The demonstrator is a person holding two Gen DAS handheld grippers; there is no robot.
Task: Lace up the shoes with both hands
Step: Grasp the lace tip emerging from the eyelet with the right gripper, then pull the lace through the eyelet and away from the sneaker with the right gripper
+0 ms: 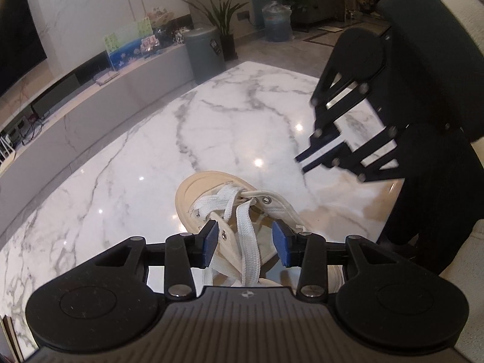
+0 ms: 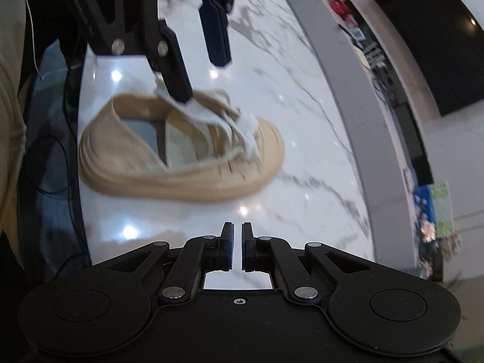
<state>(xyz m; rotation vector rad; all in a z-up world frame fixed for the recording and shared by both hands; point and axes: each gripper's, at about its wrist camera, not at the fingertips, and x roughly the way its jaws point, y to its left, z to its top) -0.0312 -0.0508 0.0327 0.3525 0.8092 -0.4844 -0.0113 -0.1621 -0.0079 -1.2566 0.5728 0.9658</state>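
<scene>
A beige shoe (image 1: 230, 211) with white laces (image 1: 246, 236) rests on a white marble table (image 1: 151, 157), close to its near edge, toe pointing away toward the far side in the left wrist view. The left gripper (image 1: 245, 243) hovers just over the shoe's lacing, its blue-padded fingers (image 1: 209, 243) spread wide on either side of the loose laces, gripping nothing. The right gripper (image 2: 237, 246) is held off to the right of the shoe, above bare marble, its fingers drawn to a narrow gap and empty.
</scene>
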